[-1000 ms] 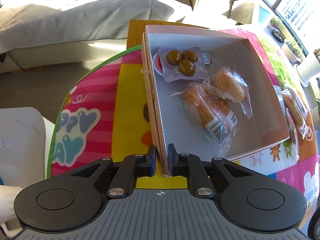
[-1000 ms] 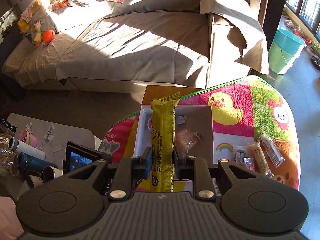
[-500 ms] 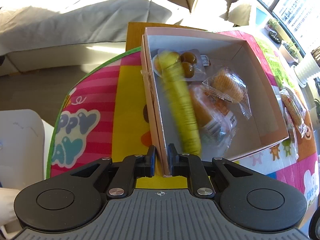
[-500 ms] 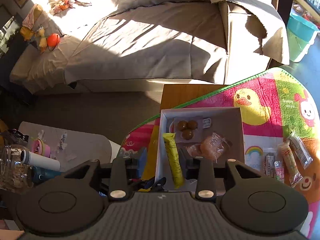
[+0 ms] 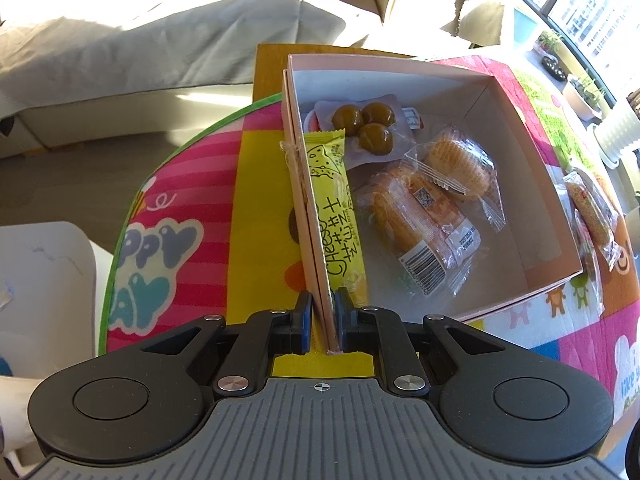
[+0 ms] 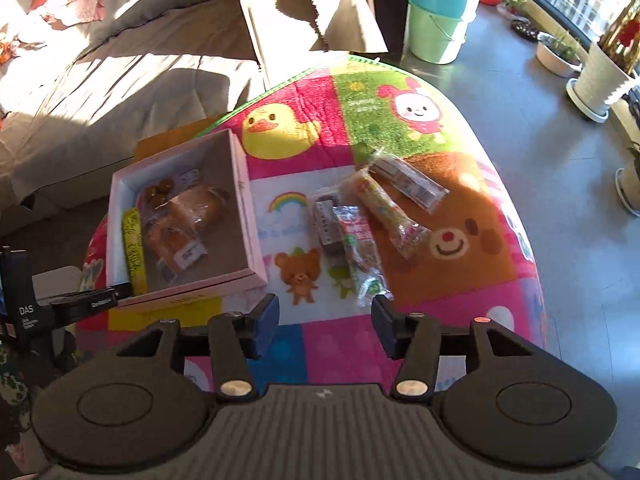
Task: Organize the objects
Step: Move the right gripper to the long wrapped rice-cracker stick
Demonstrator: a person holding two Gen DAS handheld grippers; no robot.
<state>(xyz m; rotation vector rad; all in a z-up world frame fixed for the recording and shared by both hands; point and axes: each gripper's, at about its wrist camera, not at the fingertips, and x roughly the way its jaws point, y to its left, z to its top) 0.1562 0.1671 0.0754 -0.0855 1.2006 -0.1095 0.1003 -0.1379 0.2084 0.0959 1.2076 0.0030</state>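
A pink-rimmed white box (image 5: 532, 216) (image 6: 244, 184) sits on a colourful cartoon mat. My left gripper (image 5: 322, 320) is shut on the box's near left wall. Inside lie a yellow cheese bar (image 5: 338, 224) (image 6: 135, 250) along the left wall, a pack of brown balls (image 5: 366, 124), and two wrapped pastries (image 5: 420, 216) (image 5: 460, 168). My right gripper (image 6: 325, 326) hovers above the mat to the right of the box, its jaws opening with nothing between them. Several wrapped snacks (image 6: 356, 248) (image 6: 386, 208) (image 6: 408, 182) lie on the mat ahead of it.
A sofa under a beige cover (image 6: 140, 68) stands behind the table. Two buckets (image 6: 438, 20) and potted plants (image 6: 600, 80) are on the floor at the right. A white stool (image 5: 44, 276) is at the left. The left gripper's body (image 6: 60, 308) shows at the right view's left edge.
My right gripper let go of the yellow cheese bar, which dropped into the box along its left wall. That gripper then swung right and lower over the loose snacks. The left gripper stayed put.
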